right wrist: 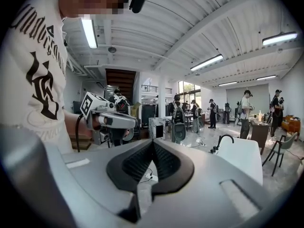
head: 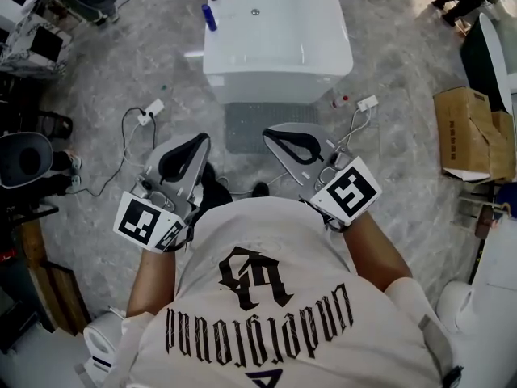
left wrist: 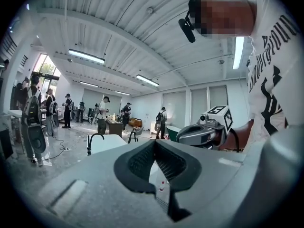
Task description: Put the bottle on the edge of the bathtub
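Observation:
The white bathtub (head: pixel 275 51) stands on the floor ahead of me. A blue bottle (head: pixel 209 16) rests on its left rim near the far end. A small clear bottle with a red cap (head: pixel 340 101) stands on the floor by the tub's near right corner; it also shows low through the jaw gap in the left gripper view (left wrist: pixel 163 186). My left gripper (head: pixel 199 140) and right gripper (head: pixel 274 133) are held close to my chest, well short of the tub. Both are shut, with nothing between their black pads (left wrist: pixel 154 142) (right wrist: pixel 152 142).
A grey mat (head: pixel 252 125) lies in front of the tub. White power strips with cables sit at left (head: pixel 151 111) and right (head: pixel 367 102). Cardboard boxes (head: pixel 468 132) stand at the right, and equipment crowds the left edge. Several people stand far off in the room.

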A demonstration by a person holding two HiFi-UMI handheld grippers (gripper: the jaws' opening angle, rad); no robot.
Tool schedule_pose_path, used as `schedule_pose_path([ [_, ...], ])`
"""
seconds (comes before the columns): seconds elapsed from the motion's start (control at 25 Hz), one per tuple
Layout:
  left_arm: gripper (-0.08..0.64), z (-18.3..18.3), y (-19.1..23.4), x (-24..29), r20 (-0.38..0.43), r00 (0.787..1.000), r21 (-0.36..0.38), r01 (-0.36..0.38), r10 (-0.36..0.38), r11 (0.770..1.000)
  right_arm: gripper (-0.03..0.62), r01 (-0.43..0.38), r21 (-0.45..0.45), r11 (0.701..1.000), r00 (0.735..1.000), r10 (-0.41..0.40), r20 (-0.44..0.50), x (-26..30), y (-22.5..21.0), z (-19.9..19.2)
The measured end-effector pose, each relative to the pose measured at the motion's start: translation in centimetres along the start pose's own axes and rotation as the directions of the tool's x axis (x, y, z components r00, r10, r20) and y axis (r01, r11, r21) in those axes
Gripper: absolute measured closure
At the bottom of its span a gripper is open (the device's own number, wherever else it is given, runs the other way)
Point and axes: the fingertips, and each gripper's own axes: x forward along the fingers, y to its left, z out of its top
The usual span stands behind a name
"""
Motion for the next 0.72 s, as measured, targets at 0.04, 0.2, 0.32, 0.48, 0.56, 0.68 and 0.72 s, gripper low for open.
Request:
schedule_pose_path([
  [0.04, 0.552, 0.0, -0.4, 0.1, 0.002, 1.0, 0.003, -0.001, 0.001, 1.0, 0.591, -0.002, 0.0, 1.0, 1.0, 0.002, 0.003, -0.4, 0.0, 0.0],
  [0.2, 0.552, 0.1, -1.8, 0.3, 0.008, 1.0, 0.012, 0.004, -0.004, 1.0, 0.591, -0.002, -0.004, 1.0, 1.0, 0.002, 0.003, -1.7, 0.4, -0.4],
  [0.32, 0.552, 0.4, -2.1, 0.4, 0.014, 1.0, 0.012, 0.012, -0.012, 1.0, 0.591, 0.004, -0.003, 1.0, 1.0, -0.004, -0.003, -2.1, 0.2, -0.2],
  [0.48, 0.552, 0.4, -2.3, 0.7, 0.012, 1.0, 0.009, 0.021, -0.021, 1.0, 0.591, 0.008, -0.006, 1.0, 1.0, -0.008, -0.002, -2.3, 0.1, -0.2],
  [0.56, 0.552, 0.3, -2.6, 0.9, 0.013, 0.999, 0.009, 0.03, -0.03, 1.0, 0.591, 0.009, -0.005, 1.0, 1.0, -0.009, -0.008, -2.5, 0.0, -0.5],
  [0.68, 0.552, 0.3, -3.0, 1.1, 0.017, 0.999, 0.013, 0.044, -0.045, 0.999, 0.591, 0.011, -0.004, 1.0, 1.0, -0.011, -0.013, -2.7, 0.1, -0.9],
  [0.72, 0.552, 0.4, -3.2, 1.2, 0.019, 0.999, 0.014, 0.049, -0.049, 0.999, 0.591, 0.012, -0.004, 1.0, 1.0, -0.012, -0.014, -2.7, 0.1, -1.1],
])
